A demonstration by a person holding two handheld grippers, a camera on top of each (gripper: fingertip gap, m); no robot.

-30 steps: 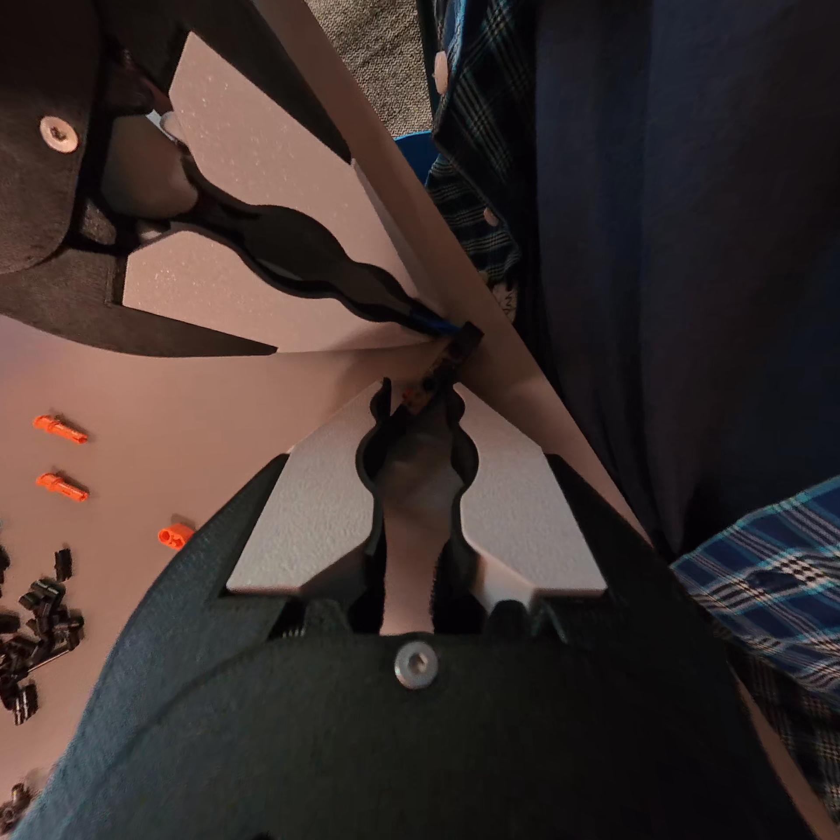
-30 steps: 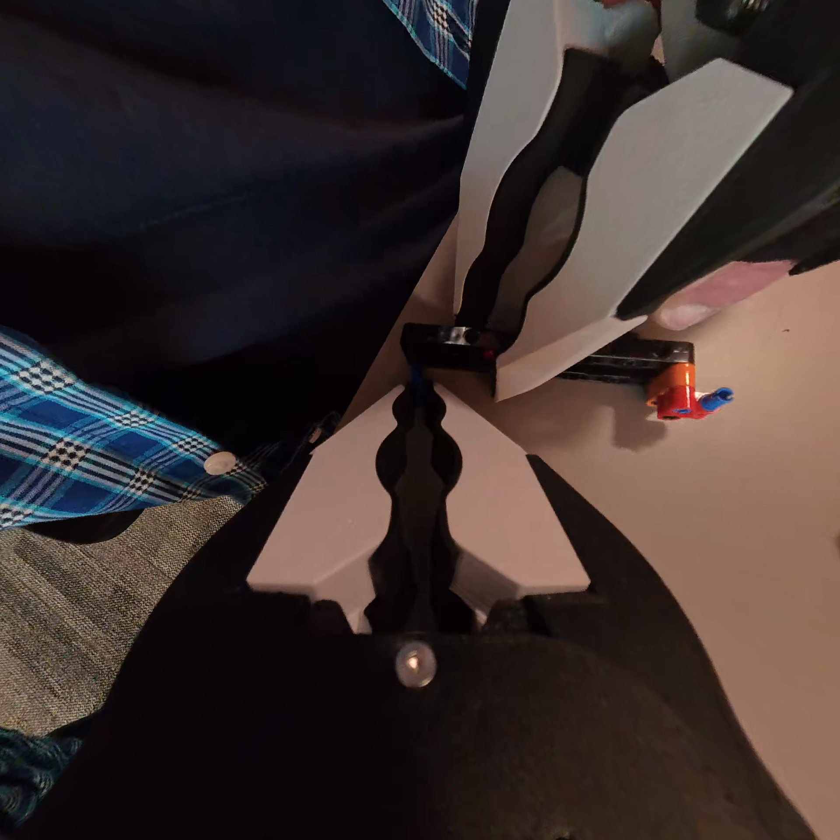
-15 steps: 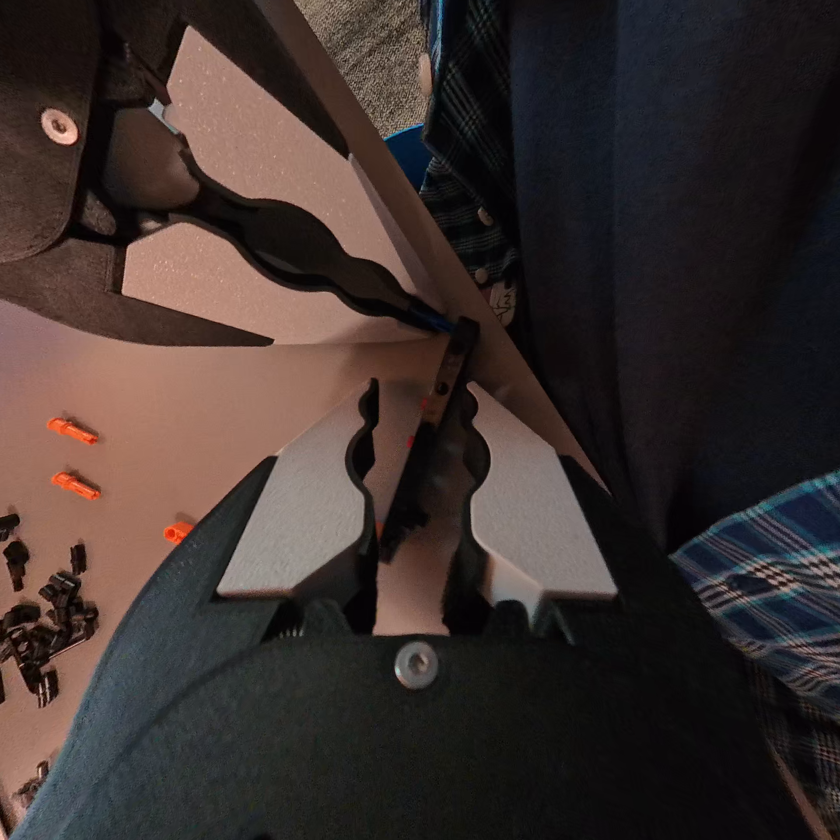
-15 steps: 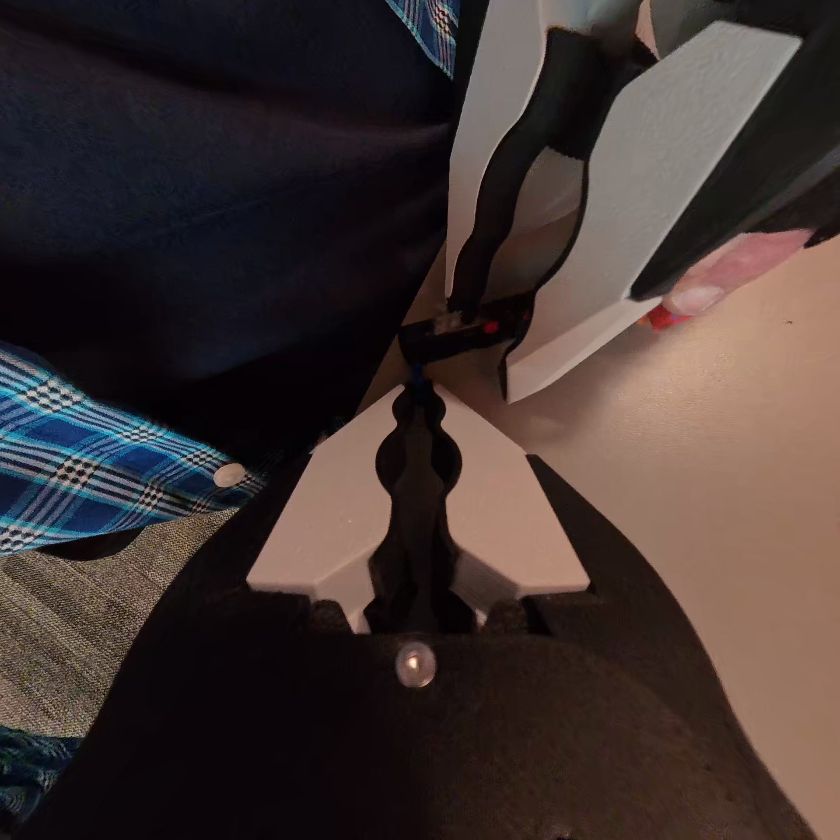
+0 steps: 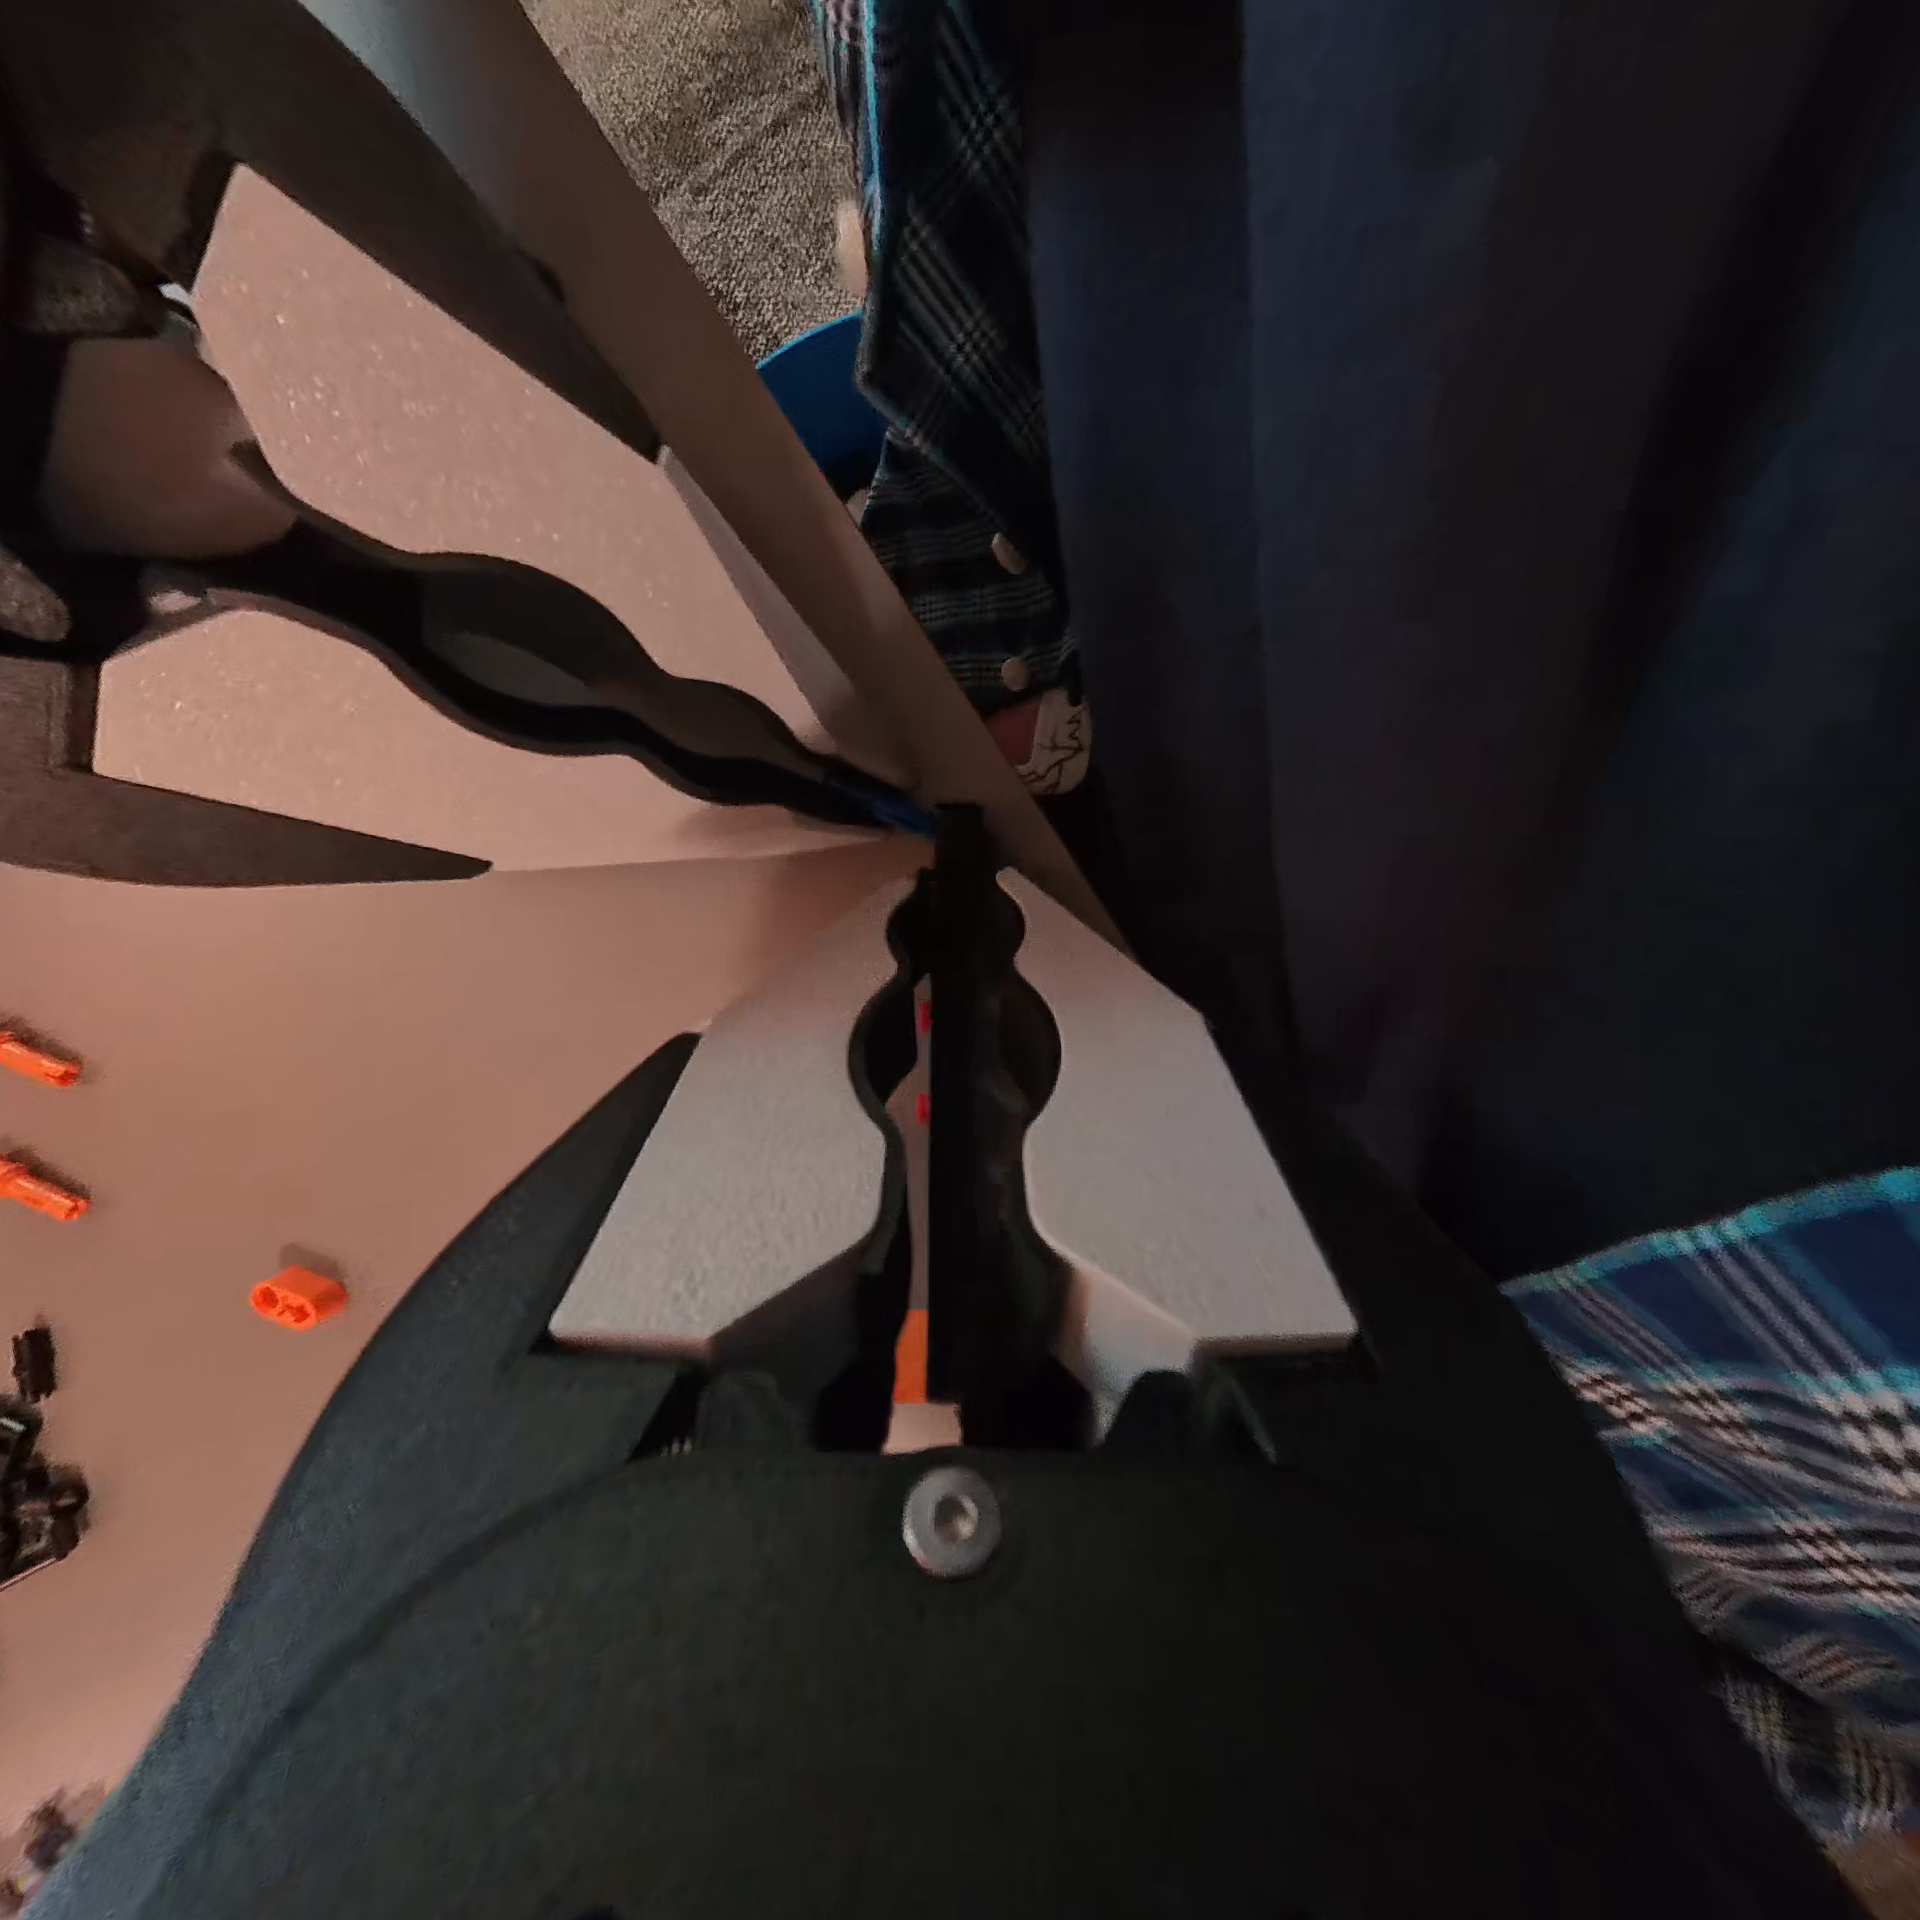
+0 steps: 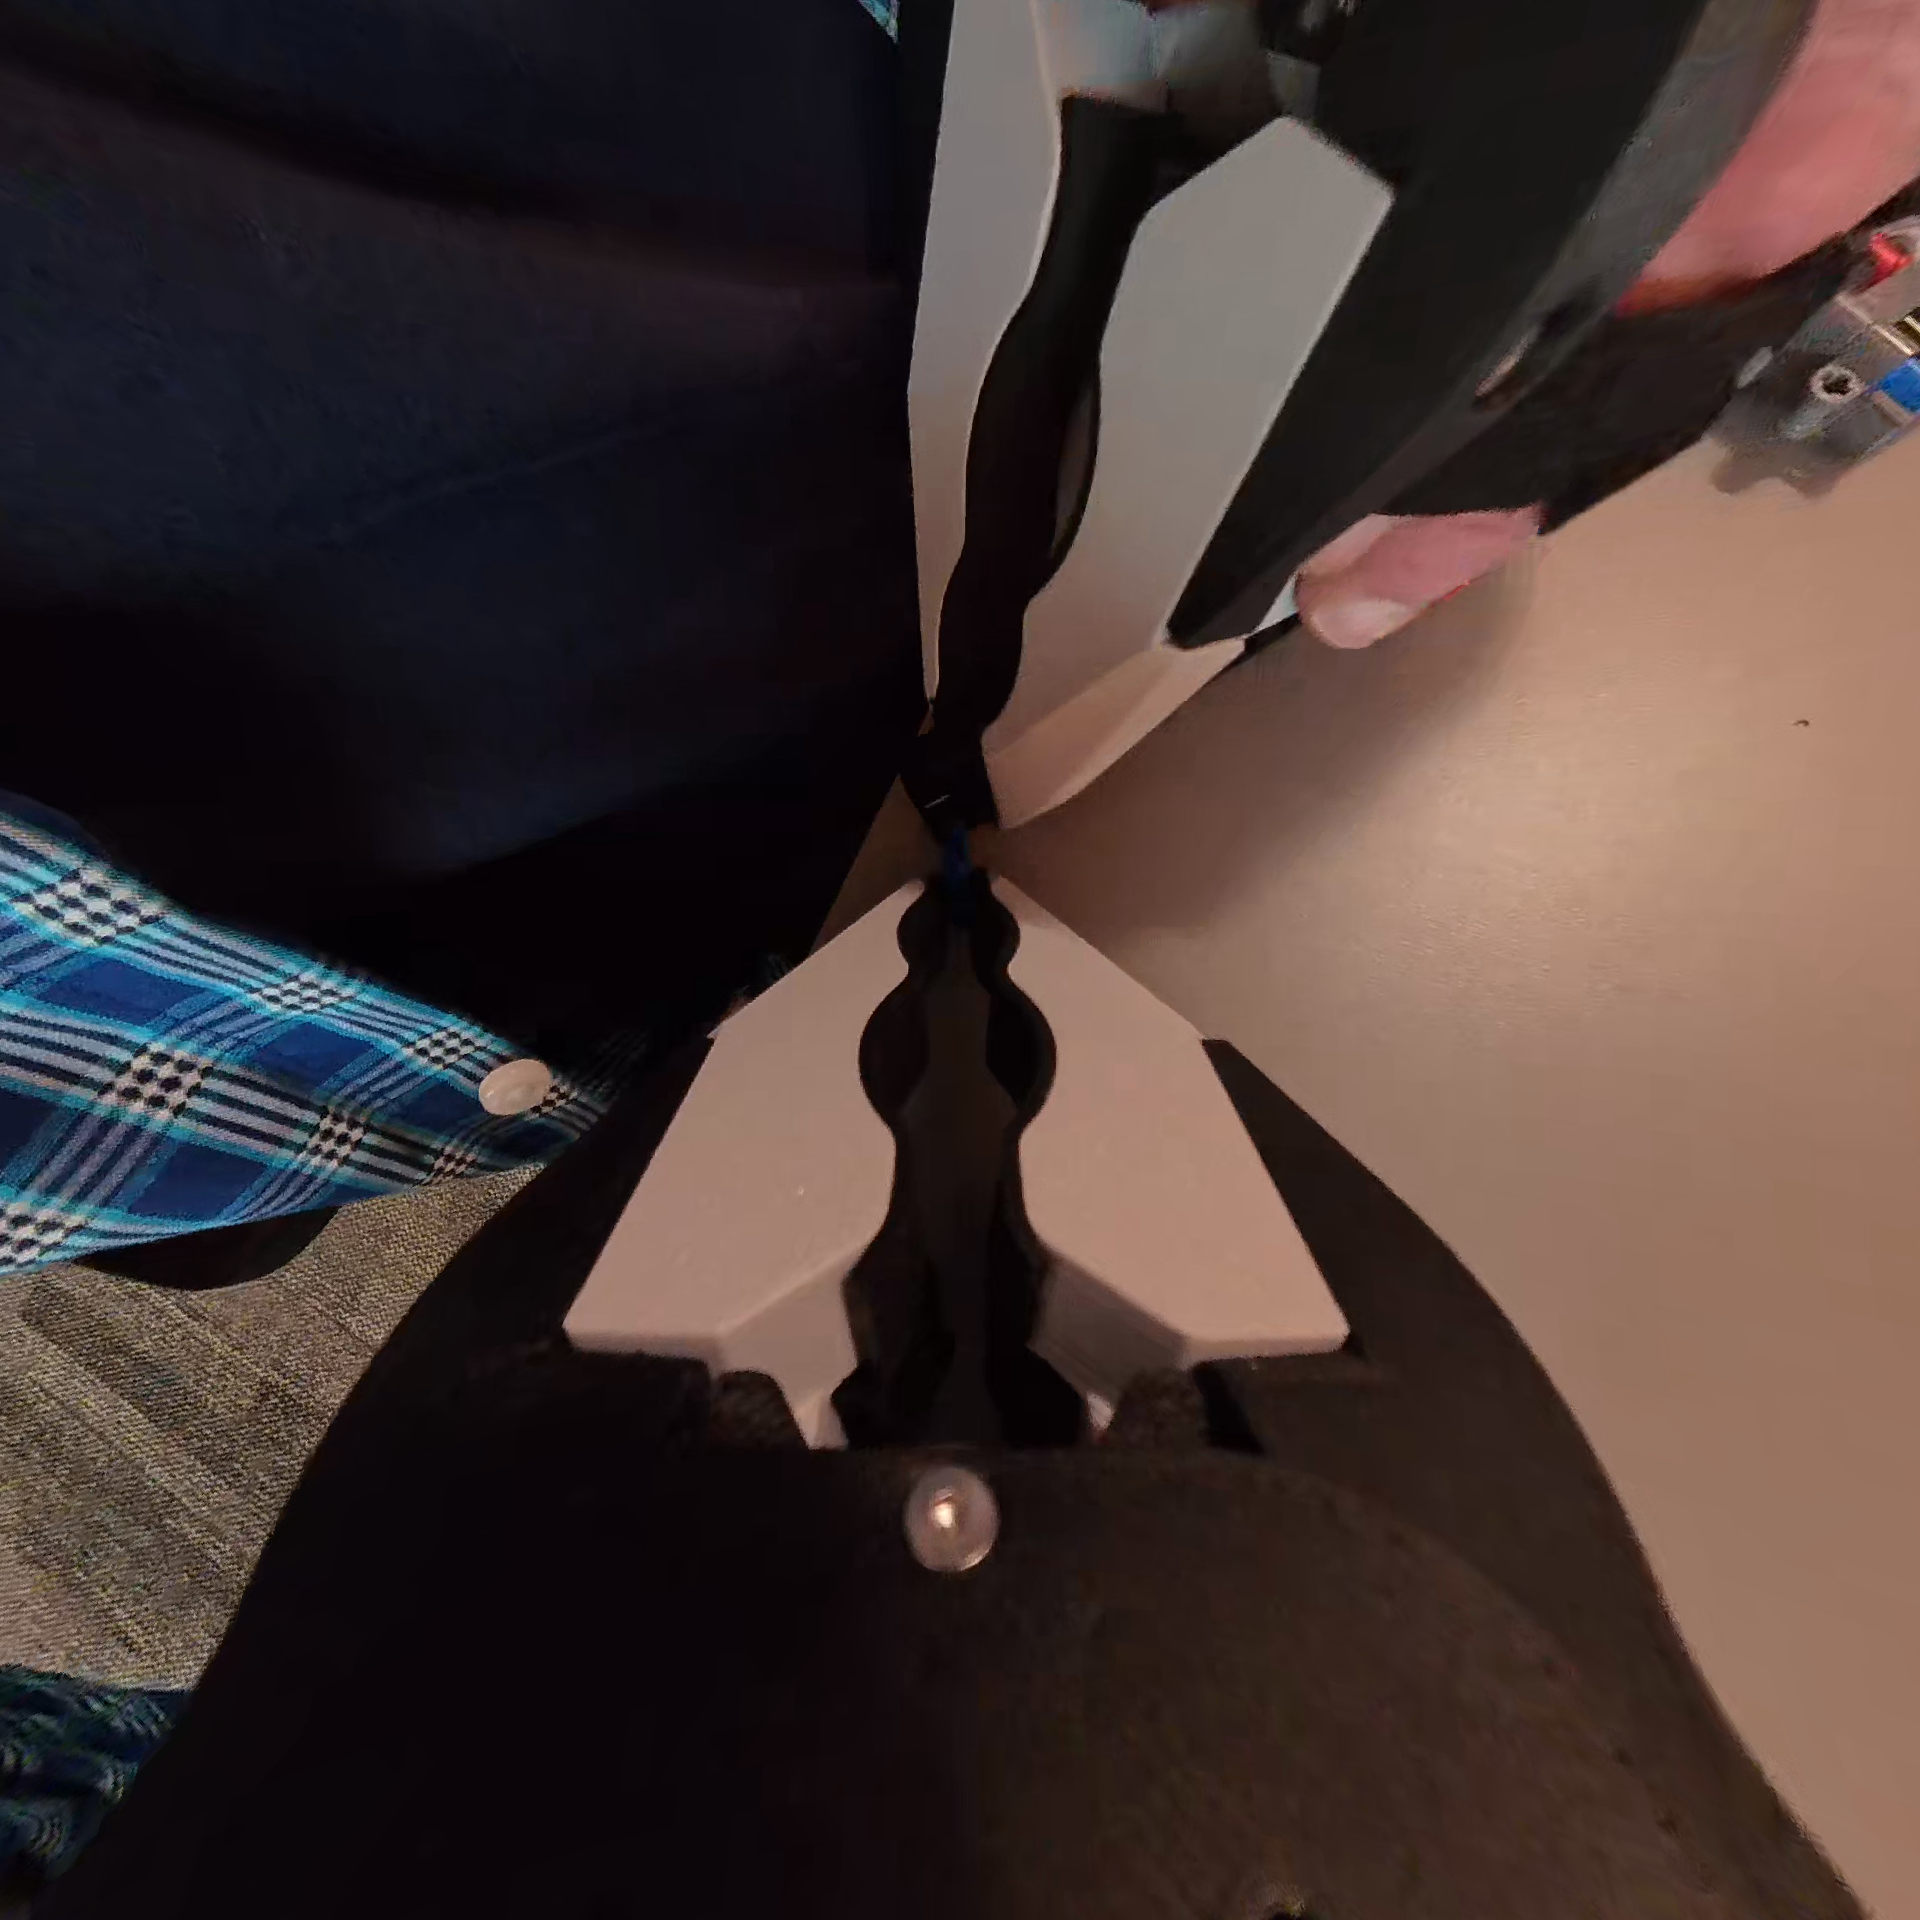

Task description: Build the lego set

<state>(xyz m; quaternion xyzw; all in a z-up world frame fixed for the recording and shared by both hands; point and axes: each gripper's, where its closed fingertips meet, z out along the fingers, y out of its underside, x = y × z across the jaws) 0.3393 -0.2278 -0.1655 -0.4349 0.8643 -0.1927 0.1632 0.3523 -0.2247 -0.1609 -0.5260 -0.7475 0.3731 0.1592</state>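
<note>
Right at the near edge of the desk, the two grippers met tip to tip. The left gripper had its fingers closed on a long black lego beam, which ran lengthwise between them from the tips back toward the gripper body; small red marks showed along the beam's left side and an orange piece sat at its rear end. The beam's front end stuck out just past the fingertips. Coming in from the upper left of the left wrist view, the right gripper had its fingers pressed together on a small blue pin, whose tip touched the side of the beam's front end.

From the right wrist view the same joint appeared: the right gripper pinched the blue pin at its tips, and directly ahead the black beam was held end-on by the left gripper, which hung down from the top of the frame. A fingertip of the person's hand curled under that gripper's black body.

Out on the desk to the left lay loose orange connectors and a heap of small black pieces. The person's dark top and blue plaid shirt stood close behind the desk edge.
</note>
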